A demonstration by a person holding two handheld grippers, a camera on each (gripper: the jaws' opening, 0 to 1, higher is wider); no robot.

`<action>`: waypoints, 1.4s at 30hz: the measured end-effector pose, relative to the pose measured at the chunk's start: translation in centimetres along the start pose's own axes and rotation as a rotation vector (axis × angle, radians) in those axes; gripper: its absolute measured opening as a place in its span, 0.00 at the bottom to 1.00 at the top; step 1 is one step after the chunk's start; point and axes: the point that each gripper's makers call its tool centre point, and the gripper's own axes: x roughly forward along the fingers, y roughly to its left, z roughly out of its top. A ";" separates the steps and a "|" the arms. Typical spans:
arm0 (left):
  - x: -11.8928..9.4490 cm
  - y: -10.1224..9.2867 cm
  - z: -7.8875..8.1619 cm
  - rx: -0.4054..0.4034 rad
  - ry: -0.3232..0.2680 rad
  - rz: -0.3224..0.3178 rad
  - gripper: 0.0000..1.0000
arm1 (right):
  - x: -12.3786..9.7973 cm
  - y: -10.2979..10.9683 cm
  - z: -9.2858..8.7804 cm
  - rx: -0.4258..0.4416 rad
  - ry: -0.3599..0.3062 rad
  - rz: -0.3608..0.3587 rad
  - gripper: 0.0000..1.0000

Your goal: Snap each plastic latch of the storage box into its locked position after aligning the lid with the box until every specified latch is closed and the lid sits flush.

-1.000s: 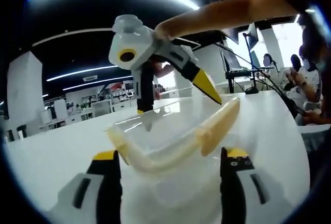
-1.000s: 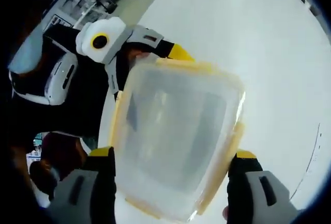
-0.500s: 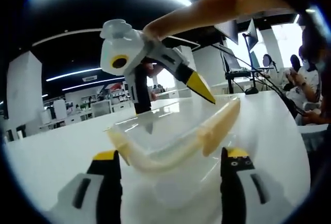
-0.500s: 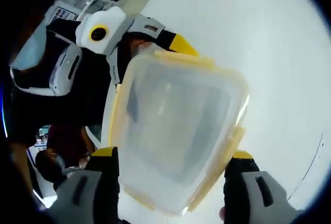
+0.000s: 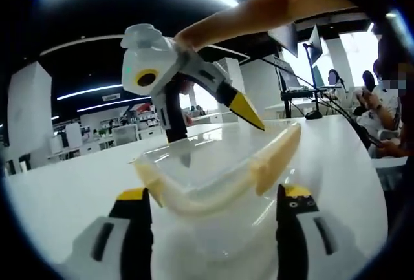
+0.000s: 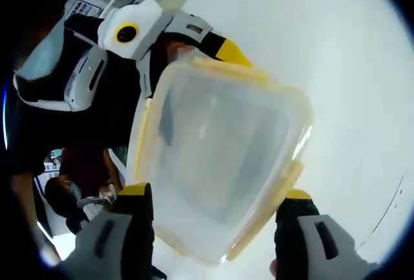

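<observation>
Here, in the left gripper view, your left gripper [image 5: 210, 205] stands spread around the near edge of the storage box [image 5: 213, 176] on the white table [image 5: 58, 189], with your right gripper [image 5: 213, 115] splayed over its far rim. In the right gripper view, your right gripper [image 6: 210, 205] gapes wide above the lid [image 6: 220, 157].

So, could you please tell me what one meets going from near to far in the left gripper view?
Left gripper → storage box with its yellow-edged lid → right gripper over the box's far side → white table → people seated at its far right.
</observation>
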 end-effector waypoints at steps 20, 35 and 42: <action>-0.1 -0.2 0.4 -0.015 -0.008 0.010 0.78 | -0.6 -0.4 -0.3 0.040 -0.007 -0.007 0.79; -0.2 -0.2 0.6 -0.015 -0.012 0.011 0.78 | -1.9 1.7 -3.0 0.170 -0.035 -0.057 0.73; -0.1 -0.2 0.6 -0.013 -0.012 0.013 0.78 | -1.6 0.7 -3.4 0.115 0.013 -0.073 0.62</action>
